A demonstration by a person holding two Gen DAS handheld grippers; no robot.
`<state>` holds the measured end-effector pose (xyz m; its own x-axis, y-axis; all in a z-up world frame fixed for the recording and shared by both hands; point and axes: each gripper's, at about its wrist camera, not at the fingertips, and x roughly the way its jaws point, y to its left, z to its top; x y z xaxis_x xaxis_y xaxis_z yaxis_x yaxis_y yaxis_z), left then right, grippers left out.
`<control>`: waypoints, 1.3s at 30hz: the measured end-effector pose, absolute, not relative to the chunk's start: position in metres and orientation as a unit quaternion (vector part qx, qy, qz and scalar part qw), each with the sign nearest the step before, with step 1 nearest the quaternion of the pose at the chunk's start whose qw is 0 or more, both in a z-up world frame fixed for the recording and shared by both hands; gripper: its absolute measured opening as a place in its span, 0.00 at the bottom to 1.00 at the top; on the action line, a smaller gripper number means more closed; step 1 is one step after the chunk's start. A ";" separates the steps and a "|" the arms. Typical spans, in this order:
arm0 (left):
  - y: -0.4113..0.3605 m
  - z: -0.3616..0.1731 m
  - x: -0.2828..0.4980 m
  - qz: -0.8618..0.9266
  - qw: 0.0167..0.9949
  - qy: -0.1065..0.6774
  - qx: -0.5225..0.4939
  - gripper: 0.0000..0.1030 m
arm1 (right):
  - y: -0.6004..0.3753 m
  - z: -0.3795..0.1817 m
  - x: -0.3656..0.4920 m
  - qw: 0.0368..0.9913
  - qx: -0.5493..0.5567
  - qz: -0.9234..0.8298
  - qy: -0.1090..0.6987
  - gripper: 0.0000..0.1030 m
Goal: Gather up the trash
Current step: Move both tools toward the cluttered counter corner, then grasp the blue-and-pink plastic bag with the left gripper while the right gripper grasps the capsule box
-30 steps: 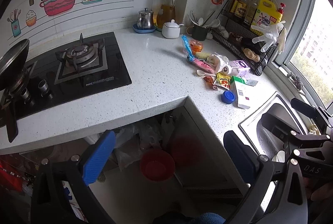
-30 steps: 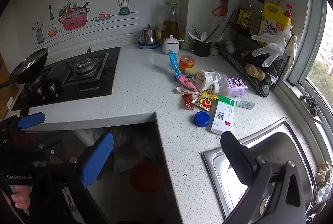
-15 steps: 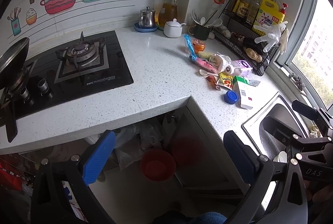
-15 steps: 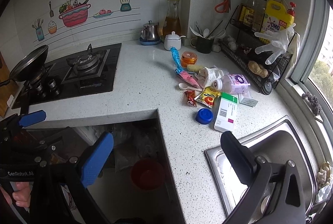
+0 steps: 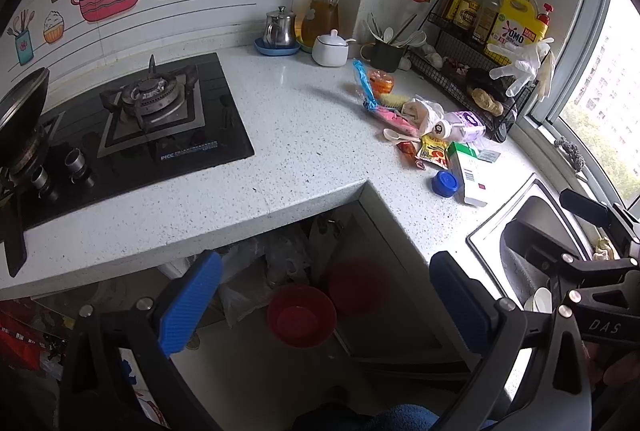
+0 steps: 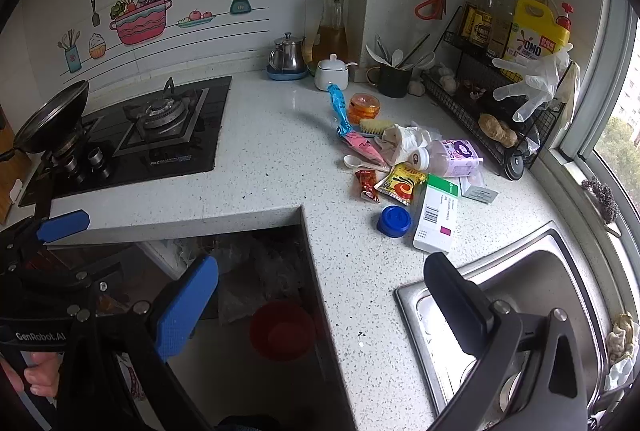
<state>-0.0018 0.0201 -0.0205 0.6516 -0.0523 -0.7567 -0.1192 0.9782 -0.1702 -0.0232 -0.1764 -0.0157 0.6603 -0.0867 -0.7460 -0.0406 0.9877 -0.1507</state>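
Trash lies in a pile on the white speckled counter [image 6: 280,159]: a white-and-green carton [image 6: 436,215], a blue cap [image 6: 394,221], a yellow sachet [image 6: 402,183], a red sachet [image 6: 367,183], a pale purple bottle [image 6: 450,158], a crumpled white bag [image 6: 404,141], a pink wrapper [image 6: 364,147] and a blue wrapper [image 6: 338,107]. The pile also shows in the left wrist view, with the carton [image 5: 468,173] and cap [image 5: 445,183] nearest. My left gripper [image 5: 324,307] is open and empty, low in front of the counter. My right gripper [image 6: 320,301] is open and empty, short of the pile.
A red bin [image 5: 302,315] stands on the floor under the counter, among plastic bags. A steel sink [image 6: 520,311] is at the right. A black gas hob [image 6: 152,135] with a pan [image 6: 52,119] is at the left. A wire rack [image 6: 492,119], teapot [image 6: 286,55] and utensil cup [image 6: 394,79] line the back.
Both grippers have moved slightly forward toward the counter; the trash pile appears a little closer. Both stay open and empty. Nothing on the counter has moved.
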 end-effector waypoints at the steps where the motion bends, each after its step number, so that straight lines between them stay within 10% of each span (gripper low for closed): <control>1: 0.021 -0.021 -0.001 0.018 0.902 0.418 -0.104 1.00 | -0.176 -0.016 -0.022 0.907 -0.078 -0.013 0.413 1.00; 39: 0.004 -0.026 0.076 -0.018 0.896 0.436 -0.081 1.00 | -0.224 -0.023 0.021 0.898 -0.040 -0.046 0.435 1.00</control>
<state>0.0758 0.0039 -0.0257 0.6200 -0.1022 -0.7779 -0.0394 0.9862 -0.1610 0.0212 -0.2236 -0.0231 0.6169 -0.1176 -0.7782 0.0478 0.9926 -0.1121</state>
